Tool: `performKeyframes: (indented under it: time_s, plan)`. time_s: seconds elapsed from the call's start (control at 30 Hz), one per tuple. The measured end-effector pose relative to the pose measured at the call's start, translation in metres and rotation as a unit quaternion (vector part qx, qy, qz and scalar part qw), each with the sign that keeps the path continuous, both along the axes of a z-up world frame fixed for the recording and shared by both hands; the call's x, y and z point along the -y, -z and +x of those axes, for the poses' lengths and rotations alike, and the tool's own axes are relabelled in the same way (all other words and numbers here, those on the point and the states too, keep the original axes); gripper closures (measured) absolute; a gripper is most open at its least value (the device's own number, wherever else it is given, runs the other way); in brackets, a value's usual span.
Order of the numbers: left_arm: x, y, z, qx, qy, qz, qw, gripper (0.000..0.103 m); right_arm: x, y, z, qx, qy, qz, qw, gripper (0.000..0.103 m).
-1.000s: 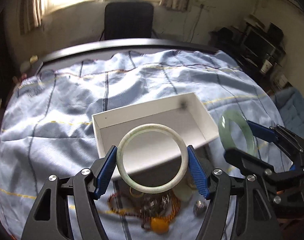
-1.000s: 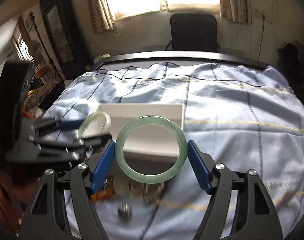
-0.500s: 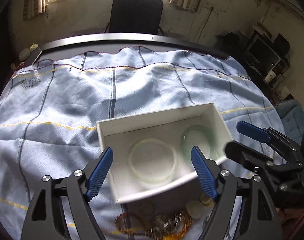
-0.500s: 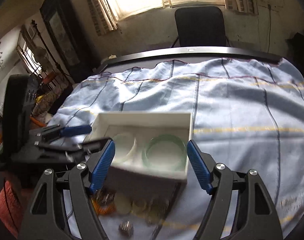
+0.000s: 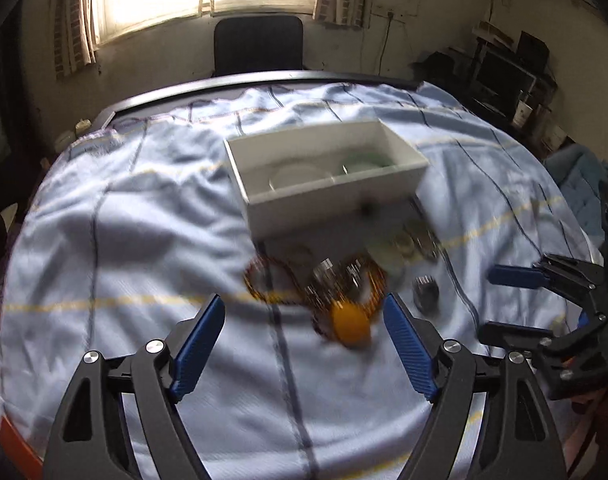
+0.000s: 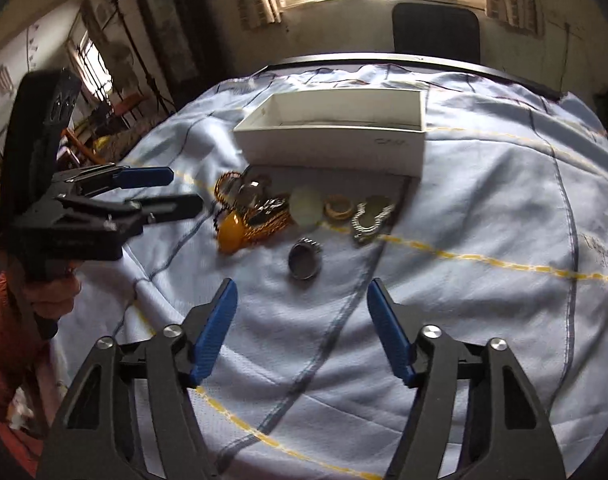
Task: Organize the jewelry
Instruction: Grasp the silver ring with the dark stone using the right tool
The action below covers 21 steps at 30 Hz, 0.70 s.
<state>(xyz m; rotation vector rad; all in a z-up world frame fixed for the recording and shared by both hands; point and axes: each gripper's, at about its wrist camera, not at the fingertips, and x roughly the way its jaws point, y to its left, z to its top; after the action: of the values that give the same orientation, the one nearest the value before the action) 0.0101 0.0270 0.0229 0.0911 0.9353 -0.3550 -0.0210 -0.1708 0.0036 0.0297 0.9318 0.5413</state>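
Observation:
A white box (image 5: 335, 196) (image 6: 335, 146) sits on the blue cloth with a pale bangle (image 5: 296, 176) and a green bangle (image 5: 363, 162) lying inside. In front of it lies a jewelry pile: an orange bead string (image 5: 264, 284), an amber stone (image 5: 349, 326) (image 6: 232, 232), a silver ring (image 6: 305, 258) (image 5: 425, 292), a pale disc (image 6: 305, 208), a yellow ring (image 6: 337, 206) and a silver chain (image 6: 369, 220). My left gripper (image 5: 304, 344) is open and empty, just short of the pile. My right gripper (image 6: 302, 328) is open and empty, near the silver ring.
The blue checked cloth (image 5: 144, 208) covers a round dark table (image 5: 224, 82). A black chair (image 5: 260, 46) stands behind it under a bright window. A hand and red sleeve (image 6: 8, 320) hold the left gripper. Shelves with clutter (image 5: 503, 72) stand at right.
Both grippers opened and dropped their bangles into the white box, then pulled back toward the near edge. The jewelry pile now lies ahead of both.

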Motion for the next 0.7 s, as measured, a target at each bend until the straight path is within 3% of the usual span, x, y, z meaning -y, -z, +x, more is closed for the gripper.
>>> performKeyframes:
  time_s: [0.2,0.33,0.43,0.7]
  plan:
    - [-0.009,0.021,0.005,0.002,-0.038,0.022,0.999,0.02,-0.02,0.001,0.014,0.014,0.004,-0.047,0.999,0.046]
    - [-0.028,0.018,0.01,0.011,-0.074,0.031,0.9967,0.017,-0.023,0.01,0.024,0.007,0.009,-0.043,0.999,0.06]
    - [-0.043,0.016,0.017,0.001,-0.1,0.016,0.9949,0.013,-0.028,0.018,0.03,-0.005,0.003,-0.04,0.999,0.066]
    - [-0.044,0.012,0.016,0.004,-0.097,0.014,0.9951,0.013,-0.032,0.022,0.033,0.009,0.003,-0.051,0.999,0.069]
